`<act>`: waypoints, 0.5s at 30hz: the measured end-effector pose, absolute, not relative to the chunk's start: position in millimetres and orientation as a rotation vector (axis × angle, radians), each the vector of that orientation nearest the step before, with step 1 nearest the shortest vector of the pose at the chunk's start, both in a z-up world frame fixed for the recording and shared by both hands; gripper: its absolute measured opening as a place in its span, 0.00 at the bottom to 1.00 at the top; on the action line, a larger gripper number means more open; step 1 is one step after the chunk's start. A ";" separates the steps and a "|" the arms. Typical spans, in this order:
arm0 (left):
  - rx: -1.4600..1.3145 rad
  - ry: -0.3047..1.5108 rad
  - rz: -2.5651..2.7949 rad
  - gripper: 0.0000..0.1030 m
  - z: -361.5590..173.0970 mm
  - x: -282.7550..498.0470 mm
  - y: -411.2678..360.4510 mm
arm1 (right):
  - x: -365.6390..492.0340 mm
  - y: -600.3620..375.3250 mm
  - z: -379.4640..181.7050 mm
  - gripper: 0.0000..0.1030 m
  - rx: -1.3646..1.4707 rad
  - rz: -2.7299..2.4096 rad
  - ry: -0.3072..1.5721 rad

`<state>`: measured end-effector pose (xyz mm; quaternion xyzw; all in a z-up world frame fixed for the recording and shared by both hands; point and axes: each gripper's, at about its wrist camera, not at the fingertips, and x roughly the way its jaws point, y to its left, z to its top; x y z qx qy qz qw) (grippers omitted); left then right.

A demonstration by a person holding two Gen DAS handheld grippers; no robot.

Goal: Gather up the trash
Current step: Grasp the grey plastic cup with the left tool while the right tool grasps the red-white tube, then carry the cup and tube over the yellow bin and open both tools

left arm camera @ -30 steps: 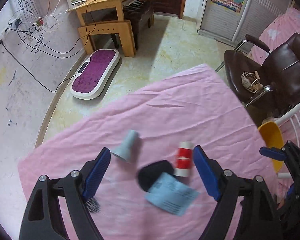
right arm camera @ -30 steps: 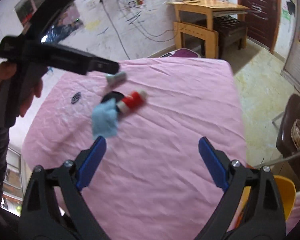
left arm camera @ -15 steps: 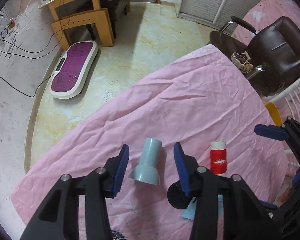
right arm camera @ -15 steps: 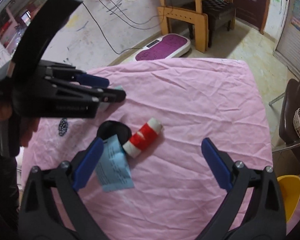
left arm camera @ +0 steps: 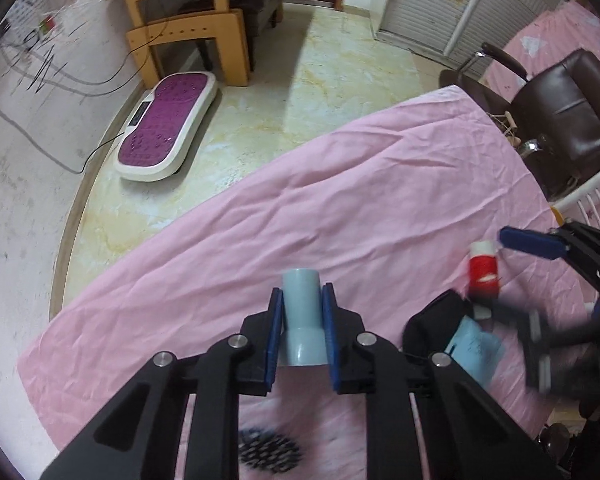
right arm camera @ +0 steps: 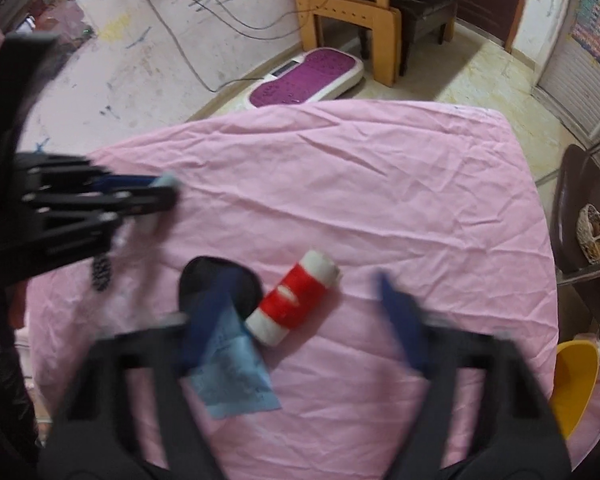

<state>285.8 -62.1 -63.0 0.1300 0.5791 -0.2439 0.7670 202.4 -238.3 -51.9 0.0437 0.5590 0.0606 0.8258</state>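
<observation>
One pink cloth (left arm camera: 380, 208) covers the table above a marble floor (left arm camera: 320, 80).

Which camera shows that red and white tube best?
The right wrist view: the red and white tube lies whole near the centre on the pink cloth. In the left wrist view it is small at the right edge, blurred, beside the right gripper.

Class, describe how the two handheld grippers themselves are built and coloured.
Both the left gripper and the right gripper have matte black angular plastic arms, flat blue pads lining the jaws, and round silver pivot bolts. No cables, markings or sleeves are visible; the right one is motion-blurred.
</observation>
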 end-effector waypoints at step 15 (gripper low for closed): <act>0.278 1.239 -0.476 0.15 -59.5 260.8 -49.7 | 185.4 -230.3 -40.8 0.24 -0.013 0.138 1.152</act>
